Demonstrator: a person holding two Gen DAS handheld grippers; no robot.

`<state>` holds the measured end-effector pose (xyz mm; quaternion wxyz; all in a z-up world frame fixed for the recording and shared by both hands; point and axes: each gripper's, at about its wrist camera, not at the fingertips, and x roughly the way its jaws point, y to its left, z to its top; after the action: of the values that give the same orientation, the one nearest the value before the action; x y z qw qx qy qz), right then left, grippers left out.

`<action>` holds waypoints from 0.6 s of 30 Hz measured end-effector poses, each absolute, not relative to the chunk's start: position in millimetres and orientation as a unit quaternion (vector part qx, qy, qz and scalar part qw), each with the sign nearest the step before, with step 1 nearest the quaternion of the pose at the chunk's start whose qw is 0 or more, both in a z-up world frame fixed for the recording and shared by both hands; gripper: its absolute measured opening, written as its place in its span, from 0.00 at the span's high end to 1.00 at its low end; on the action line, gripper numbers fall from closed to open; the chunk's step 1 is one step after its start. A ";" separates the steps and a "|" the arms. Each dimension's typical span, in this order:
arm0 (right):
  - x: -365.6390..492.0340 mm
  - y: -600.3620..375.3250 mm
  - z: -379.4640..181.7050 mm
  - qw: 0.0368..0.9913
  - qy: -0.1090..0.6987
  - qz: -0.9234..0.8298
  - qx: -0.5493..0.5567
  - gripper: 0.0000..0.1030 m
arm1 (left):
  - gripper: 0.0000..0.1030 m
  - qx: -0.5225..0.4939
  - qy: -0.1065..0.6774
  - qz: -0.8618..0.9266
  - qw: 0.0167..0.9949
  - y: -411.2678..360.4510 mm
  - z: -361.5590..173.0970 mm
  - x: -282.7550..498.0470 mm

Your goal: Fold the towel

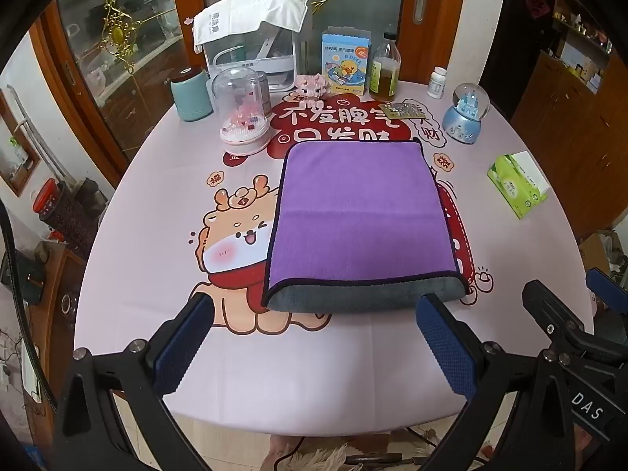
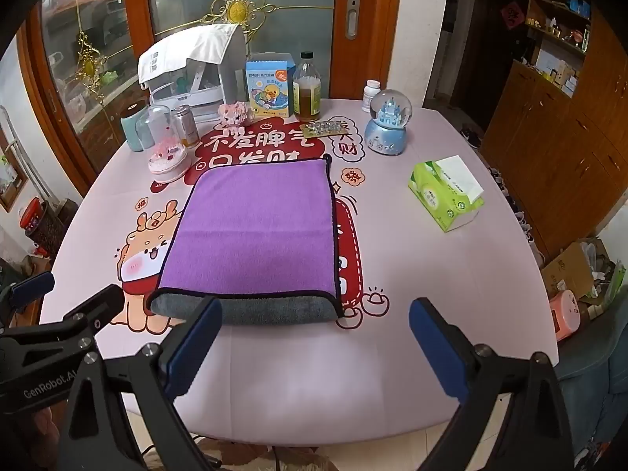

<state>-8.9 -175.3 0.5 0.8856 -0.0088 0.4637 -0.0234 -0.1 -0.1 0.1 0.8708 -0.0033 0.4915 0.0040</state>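
Pink table (image 1: 129, 259), folded towel (image 1: 361, 212) beyond both open claws

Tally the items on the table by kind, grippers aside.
Towel: 1
Tissue pack: 1
Snow globe: 1
Bottles (oil bottle, pill bottle): 2
Duck box: 1
Total: 6, back-left clutter uncounted.

Matt, fuzzy cloth towel (image 1: 361, 212) on a smooth, perhaps vinyl tablecloth (image 1: 157, 259); textured jaws pads.
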 end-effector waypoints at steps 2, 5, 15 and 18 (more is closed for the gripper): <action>-9.2 -175.5 0.0 0.887 0.462 -0.023 -0.007 0.06 | 0.01 -0.003 0.492 0.004 0.870 -0.1 0.0 0.0; -9.4 -175.2 -0.7 0.886 0.462 -0.024 -0.009 0.06 | 0.01 -0.003 0.493 0.004 0.870 0.0 -0.1 0.1; -9.7 -174.6 -0.6 0.887 0.461 -0.023 -0.008 0.06 | 0.01 -0.004 0.494 0.004 0.870 0.3 0.4 -0.3; -9.2 -173.6 0.1 0.886 0.462 -0.023 -0.008 0.06 | 0.01 -0.004 0.494 0.004 0.870 0.3 0.3 -0.2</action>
<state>-9.2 -173.6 0.1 0.8863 -0.0082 0.4624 -0.0233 -0.2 0.3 0.3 0.8696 -0.0038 0.4938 0.0035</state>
